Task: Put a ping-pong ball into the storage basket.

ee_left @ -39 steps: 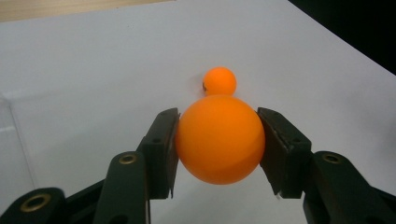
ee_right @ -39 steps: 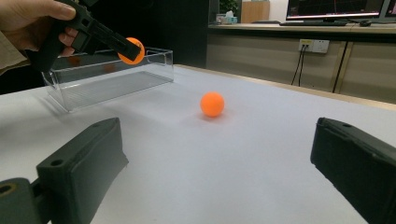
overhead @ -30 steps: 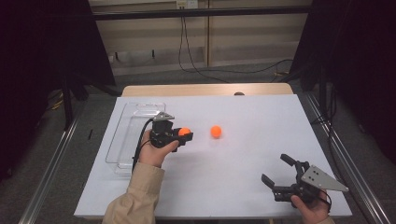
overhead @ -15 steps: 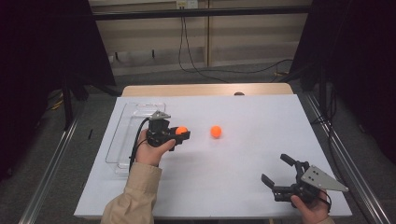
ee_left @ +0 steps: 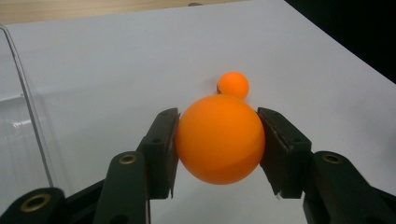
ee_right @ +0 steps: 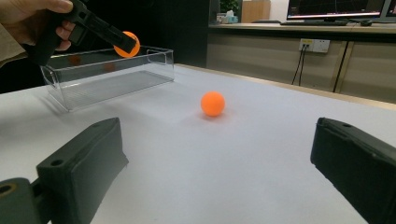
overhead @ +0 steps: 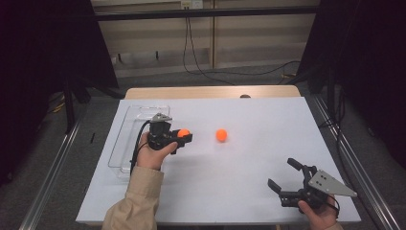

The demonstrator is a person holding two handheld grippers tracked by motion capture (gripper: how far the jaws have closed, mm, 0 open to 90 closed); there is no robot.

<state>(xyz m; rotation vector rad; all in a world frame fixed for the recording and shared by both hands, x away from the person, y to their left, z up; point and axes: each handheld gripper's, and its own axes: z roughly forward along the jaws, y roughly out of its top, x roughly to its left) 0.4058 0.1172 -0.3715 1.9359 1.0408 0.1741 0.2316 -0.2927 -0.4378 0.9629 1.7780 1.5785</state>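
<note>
The white table has broad bare surface between the two hands; its right and near edges lie close to the right gripper. A clear tray stands along the left edge. The left gripper is clamped on an orange ball, held off the surface just beside the tray. A second orange ball rests mid-table, well apart from both. The right gripper's jaws stand wide apart, holding nothing.
</note>
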